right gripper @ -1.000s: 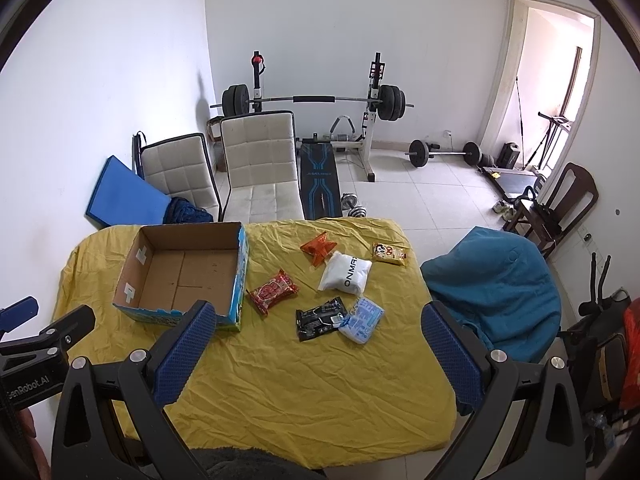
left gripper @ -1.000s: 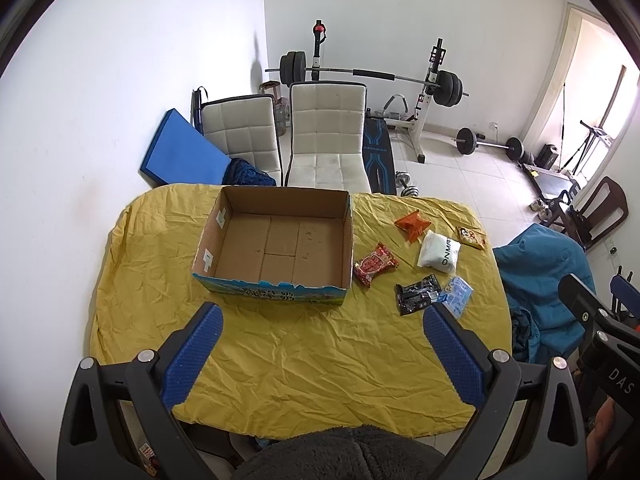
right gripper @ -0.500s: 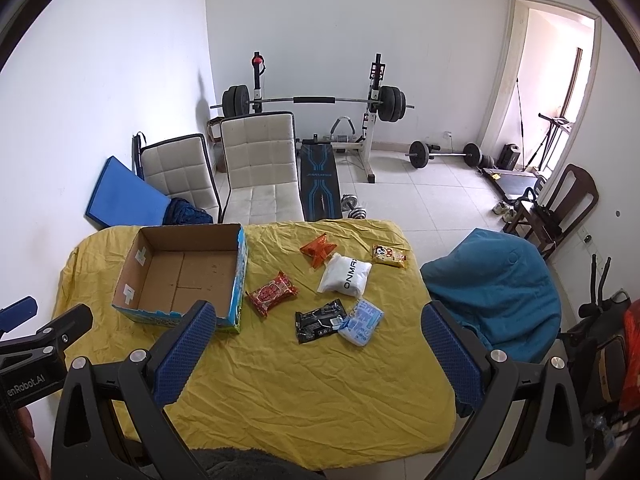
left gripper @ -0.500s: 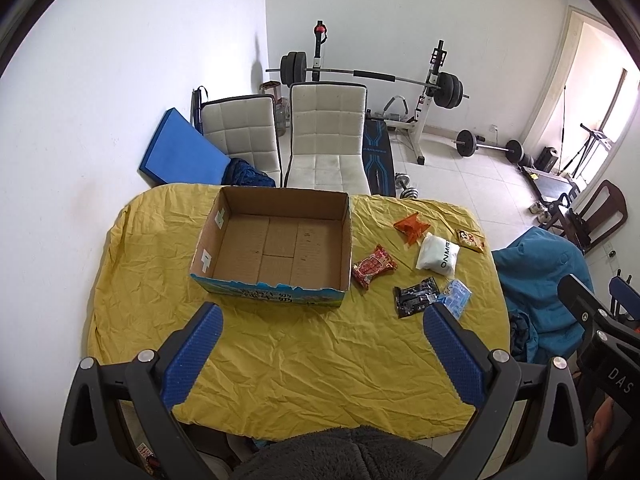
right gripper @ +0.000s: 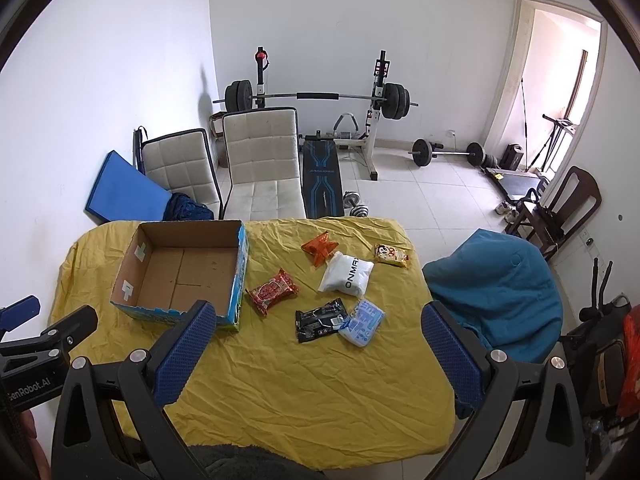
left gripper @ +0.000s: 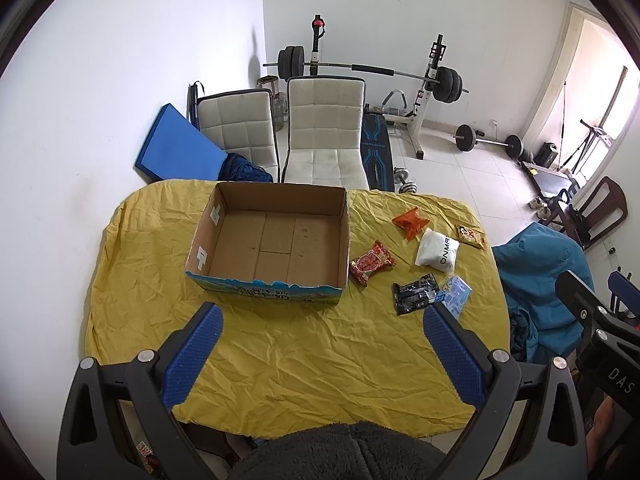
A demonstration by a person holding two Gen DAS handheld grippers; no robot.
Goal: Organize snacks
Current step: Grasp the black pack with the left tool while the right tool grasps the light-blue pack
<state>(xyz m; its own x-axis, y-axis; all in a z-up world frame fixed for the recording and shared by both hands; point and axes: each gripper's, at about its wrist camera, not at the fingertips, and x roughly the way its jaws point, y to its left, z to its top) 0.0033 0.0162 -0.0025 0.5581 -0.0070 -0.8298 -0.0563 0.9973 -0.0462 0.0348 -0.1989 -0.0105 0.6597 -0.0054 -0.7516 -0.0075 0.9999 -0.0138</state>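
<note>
Cardboard box [left gripper: 276, 244] is empty; six snack packets [right gripper: 332, 284] lie right of it on the table [left gripper: 320, 352]. Both the left gripper [left gripper: 320, 344] and right gripper [right gripper: 316, 344] hover wide open, holding nothing. Slippery wrappers may slip when pinched.

The light blue packet [left gripper: 454, 297] lies partly behind a gripper finger; its print is too small to read.

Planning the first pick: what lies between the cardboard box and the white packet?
The red snack packet lies between the cardboard box and the white packet, seen in both wrist views.
</note>
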